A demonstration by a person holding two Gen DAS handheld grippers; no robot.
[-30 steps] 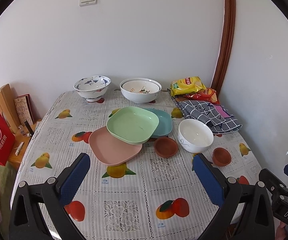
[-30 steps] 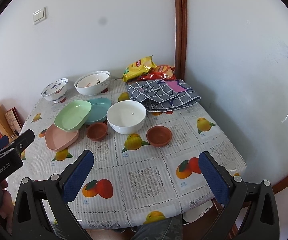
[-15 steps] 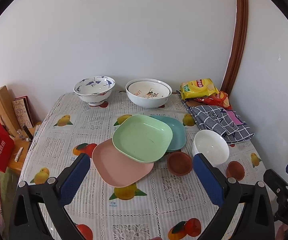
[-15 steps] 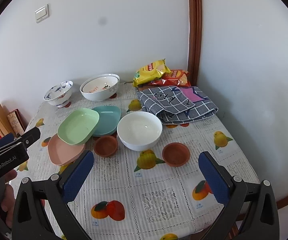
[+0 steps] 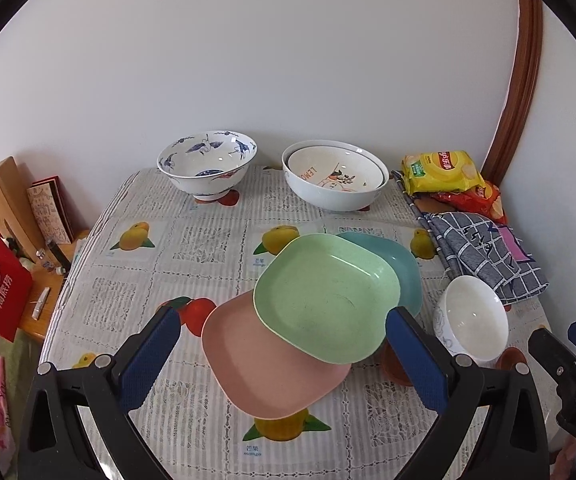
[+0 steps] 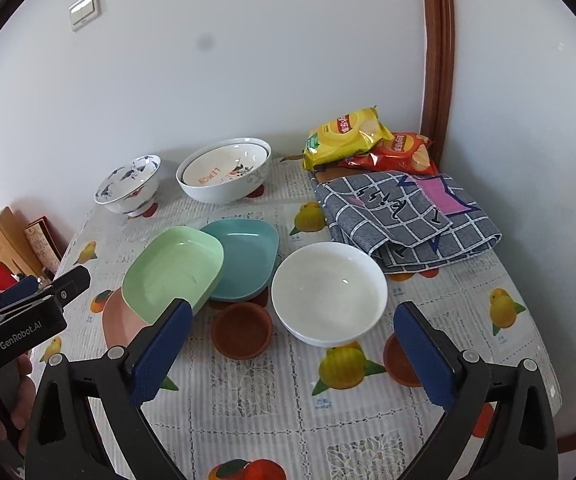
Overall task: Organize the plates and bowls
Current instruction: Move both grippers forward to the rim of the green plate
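White walls meet at a corner with brown wooden trim; below sits your table under a fruit-print cloth.

Your left gripper hangs above the near edge, jaws spread wide, nothing between them, blue pads framing the plate pile. Your right gripper is likewise wide and empty, low over the front of the table, pads either side of the white bowl; your hand grips the left tool's handle at that view's left edge.

At the back, a big white bowl with another nested inside, and a blue-patterned footed bowl to its left, apart from it. A checked cloth is folded at the right, with a yellow chip bag and a red one behind it.

Mid-table: pink plate lowest, teal plate beside it, green plate tilted on top, overlapping both. Plain white bowl upright just right of the plates. Two small brown dishes: one touching the teal plate's front edge, one partly hidden behind the right pad.
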